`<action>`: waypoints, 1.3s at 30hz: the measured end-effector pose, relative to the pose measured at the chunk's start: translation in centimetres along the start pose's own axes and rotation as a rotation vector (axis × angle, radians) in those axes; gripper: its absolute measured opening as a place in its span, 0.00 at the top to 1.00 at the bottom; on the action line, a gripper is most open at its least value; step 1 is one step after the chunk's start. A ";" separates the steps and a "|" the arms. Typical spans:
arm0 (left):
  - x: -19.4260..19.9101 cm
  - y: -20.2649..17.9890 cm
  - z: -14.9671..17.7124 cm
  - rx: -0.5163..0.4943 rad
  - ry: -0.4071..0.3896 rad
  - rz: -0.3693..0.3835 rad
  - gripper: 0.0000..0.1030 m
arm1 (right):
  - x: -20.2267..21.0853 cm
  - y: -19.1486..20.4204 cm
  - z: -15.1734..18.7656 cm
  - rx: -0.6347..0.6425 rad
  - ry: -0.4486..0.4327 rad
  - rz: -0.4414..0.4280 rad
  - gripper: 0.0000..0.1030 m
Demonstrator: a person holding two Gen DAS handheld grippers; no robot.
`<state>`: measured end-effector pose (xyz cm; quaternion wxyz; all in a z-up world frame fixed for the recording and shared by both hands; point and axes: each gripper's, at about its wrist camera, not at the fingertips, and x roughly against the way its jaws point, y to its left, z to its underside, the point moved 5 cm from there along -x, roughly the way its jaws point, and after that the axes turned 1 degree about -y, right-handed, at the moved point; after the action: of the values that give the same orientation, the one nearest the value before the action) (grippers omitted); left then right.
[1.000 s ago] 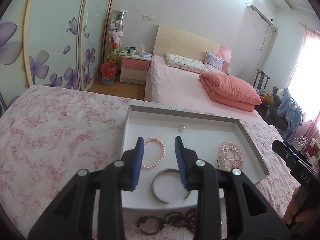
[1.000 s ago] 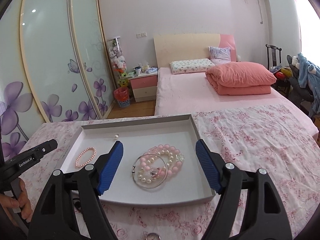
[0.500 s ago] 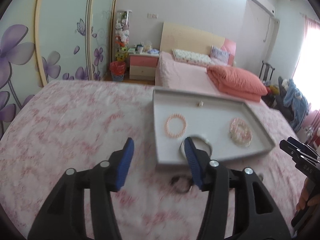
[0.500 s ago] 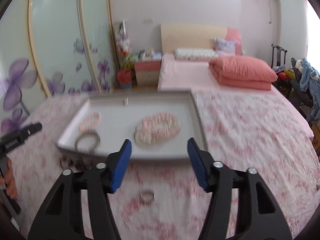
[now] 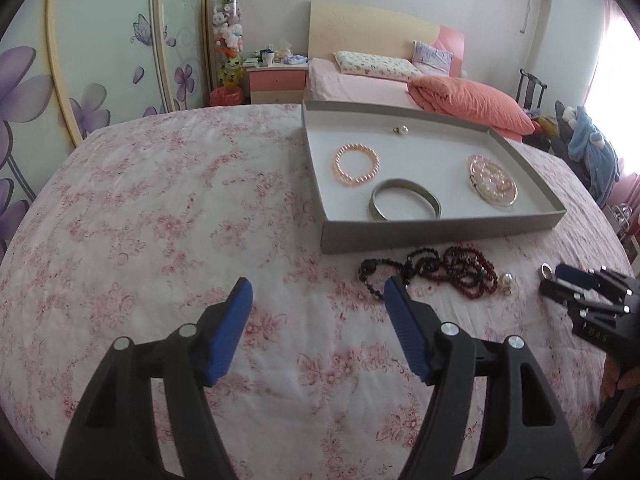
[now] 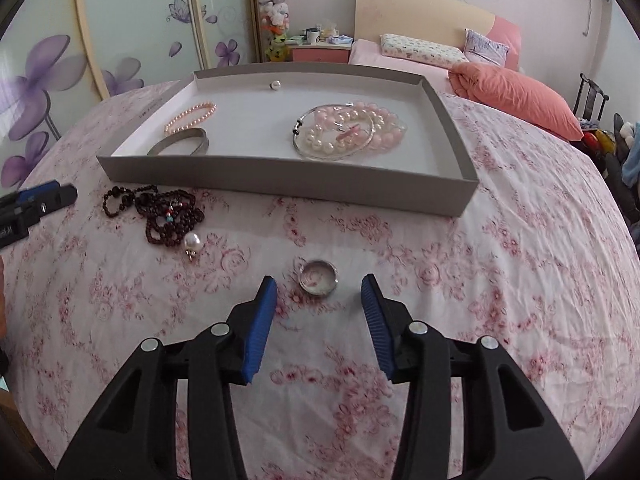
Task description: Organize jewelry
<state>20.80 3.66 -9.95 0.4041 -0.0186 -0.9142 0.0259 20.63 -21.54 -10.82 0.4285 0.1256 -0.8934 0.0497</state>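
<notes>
A small silver ring (image 6: 319,265) lies on the floral cloth, between the fingertips of my right gripper (image 6: 319,280). Its jaws are closing and the pads stand clear of the ring. My left gripper (image 5: 318,283) hovers over bare cloth with nothing between its jaws, which are opening. Dark bead necklaces (image 5: 432,268) and a pearl pendant (image 6: 193,242) lie just in front of the grey tray (image 6: 280,184). The tray holds a pink pearl bracelet (image 5: 356,164), a silver bangle (image 5: 404,200), a heap of pearl and pink bracelets (image 6: 352,130) and a pearl stud (image 6: 275,85).
The left gripper's tip (image 6: 44,198) shows at the left edge of the right wrist view, beside the necklaces. A pink bed (image 5: 360,84) and a nightstand (image 5: 276,80) stand beyond the cloth's far edge. Bare cloth stretches to the left of the tray.
Both grippers have drawn back from over the tray and come down near the cloth. The left jaws have widened away from the silver bangle. The right jaws have narrowed around the ring.
</notes>
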 end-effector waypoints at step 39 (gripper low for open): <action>-1.9 -1.4 1.4 -0.027 0.084 -0.001 0.77 | 0.0 -1.1 -0.5 -0.050 -0.023 0.051 0.78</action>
<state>20.98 2.07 -12.19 0.4416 -0.0246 -0.8968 0.0127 21.29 -22.53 -10.51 0.4199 0.0929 -0.9020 0.0367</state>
